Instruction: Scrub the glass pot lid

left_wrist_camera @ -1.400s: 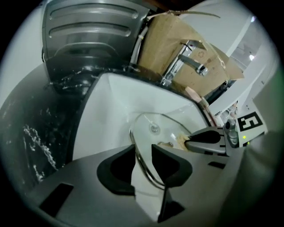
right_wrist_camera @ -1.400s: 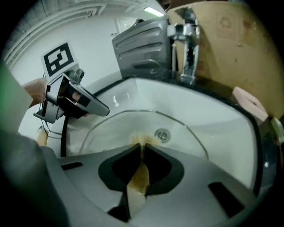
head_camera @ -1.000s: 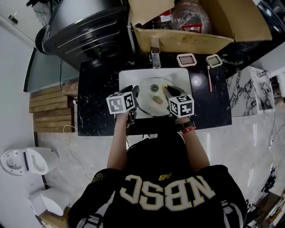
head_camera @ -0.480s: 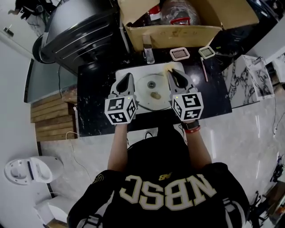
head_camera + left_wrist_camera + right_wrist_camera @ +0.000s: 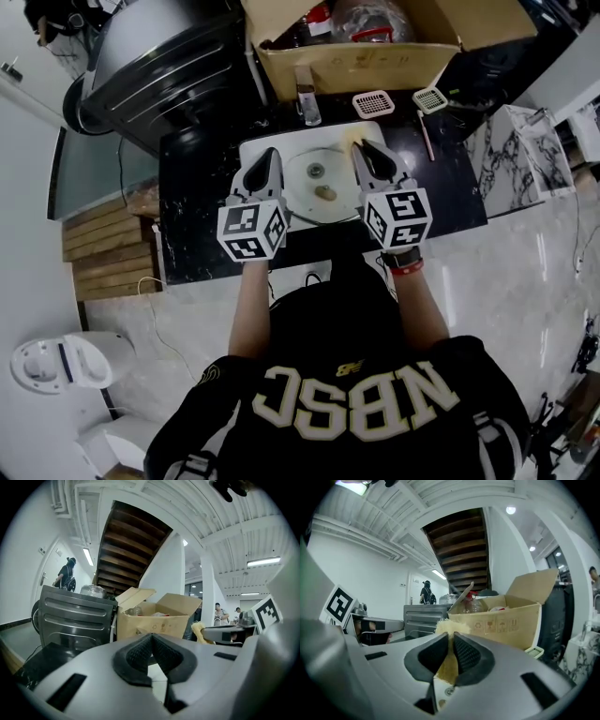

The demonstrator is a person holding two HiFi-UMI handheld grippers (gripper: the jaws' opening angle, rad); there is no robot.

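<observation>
The round glass pot lid [image 5: 312,180] lies flat in the white sink [image 5: 255,153], its knob [image 5: 316,171] up and a tan lump [image 5: 325,194] on the glass. My left gripper [image 5: 270,155] is held above the sink's left side, shut with nothing between its pads [image 5: 140,654]. Over the right side my right gripper [image 5: 359,149] is shut on a yellow scrub pad [image 5: 449,663], whose frayed top shows above the jaws. Both grippers are clear of the lid. From the left gripper view the scrub pad [image 5: 198,630] shows at the right gripper's tip.
A black stone counter [image 5: 202,206] surrounds the sink. Behind it stand a faucet [image 5: 305,101], two small plastic grids [image 5: 373,103] [image 5: 431,98] and an open cardboard box [image 5: 361,56] with bottles. A dark metal appliance [image 5: 159,56] stands at the back left. People are in the far background.
Both grippers have risen from the lid in the sink and now hover above it. The left jaws have gone from open to shut. The lid stays in the sink.
</observation>
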